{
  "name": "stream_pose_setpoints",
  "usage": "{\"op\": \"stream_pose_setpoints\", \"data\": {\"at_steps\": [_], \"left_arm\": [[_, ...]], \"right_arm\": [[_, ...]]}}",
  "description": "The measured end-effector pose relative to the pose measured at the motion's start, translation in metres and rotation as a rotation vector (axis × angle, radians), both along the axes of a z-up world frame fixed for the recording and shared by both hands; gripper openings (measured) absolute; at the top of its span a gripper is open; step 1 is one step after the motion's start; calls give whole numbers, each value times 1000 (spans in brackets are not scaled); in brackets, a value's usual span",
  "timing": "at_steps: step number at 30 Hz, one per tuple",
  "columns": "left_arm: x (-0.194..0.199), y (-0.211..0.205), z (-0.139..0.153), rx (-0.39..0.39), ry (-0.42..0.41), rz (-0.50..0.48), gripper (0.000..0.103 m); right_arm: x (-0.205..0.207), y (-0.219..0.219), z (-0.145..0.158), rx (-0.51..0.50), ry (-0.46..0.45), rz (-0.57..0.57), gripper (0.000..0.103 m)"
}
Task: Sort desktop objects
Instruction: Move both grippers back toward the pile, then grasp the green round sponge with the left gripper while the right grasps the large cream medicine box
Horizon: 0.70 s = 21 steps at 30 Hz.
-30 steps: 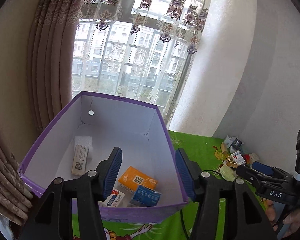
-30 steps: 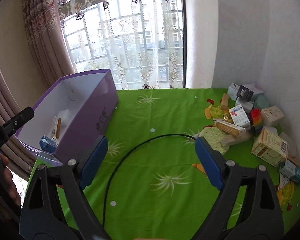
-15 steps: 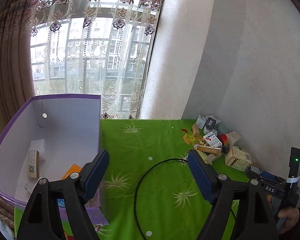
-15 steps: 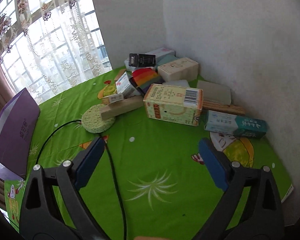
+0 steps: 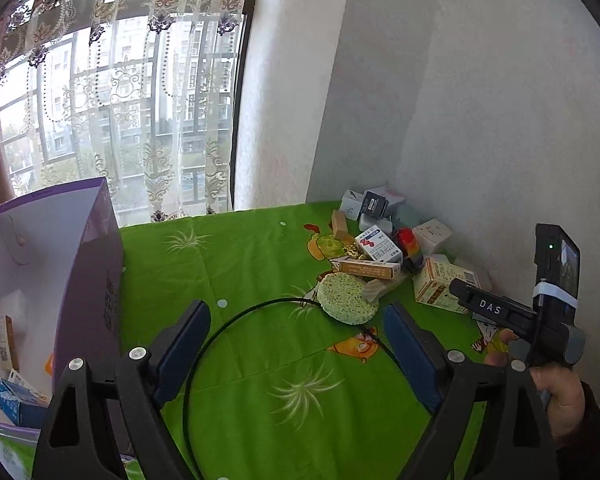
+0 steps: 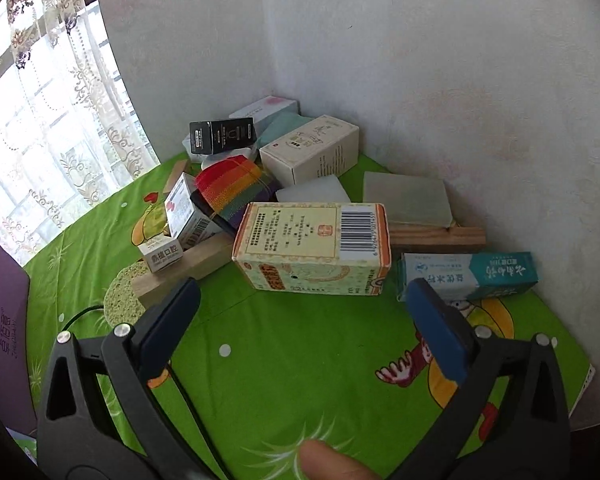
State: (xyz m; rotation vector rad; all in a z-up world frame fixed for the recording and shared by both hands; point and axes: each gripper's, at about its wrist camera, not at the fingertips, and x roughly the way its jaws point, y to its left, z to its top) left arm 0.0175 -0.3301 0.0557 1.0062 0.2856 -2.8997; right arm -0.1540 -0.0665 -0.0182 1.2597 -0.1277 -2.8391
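The right gripper (image 6: 300, 316), jaws wide and empty, hovers just before a cream carton (image 6: 312, 248) lying crosswise on the green worktop (image 6: 300, 380), long axis running left to right. The left gripper (image 5: 296, 344), also spread and empty, hangs well back. Only its view shows the purple bin (image 5: 88, 280), far left; the right view shows the teal box (image 6: 468, 274) beside the carton.

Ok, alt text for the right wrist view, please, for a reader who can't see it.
The open right claw hovers, empty, above a green patterned tablecloth, facing a large yellow carton with a barcode. Behind it, small boxes, a rainbow-striped item, a teal toothpaste box and wooden blocks crowd the wall corner.
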Motion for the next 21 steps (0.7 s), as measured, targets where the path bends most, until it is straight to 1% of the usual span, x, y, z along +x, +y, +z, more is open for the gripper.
{"op": "stream_pose_setpoints", "data": {"at_steps": [4, 8, 12, 16, 18, 19, 21], "left_arm": [[-15, 10, -9, -18, -27, -40, 90], [-31, 16, -20, 1, -59, -74, 90], [-48, 23, -34, 5, -93, -107, 90], [-66, 29, -50, 51, -127, -150, 90], [-73, 33, -58, 58, -146, -168, 90], [-76, 35, -60, 64, -152, -174, 90], [-81, 36, -64, 77, -158, -184, 90]], "right_arm": [[-12, -6, -5, 22, 1, -32, 103], [-23, -6, -14, 31, -22, -55, 103], [-29, -6, -20, 47, -20, -57, 103], [-34, -4, -22, 68, -18, -65, 103], [-29, -3, -17, 85, 22, -66, 103], [-29, -4, -16, 101, 35, -57, 103], [-31, -6, -17, 115, 27, -31, 103]]}}
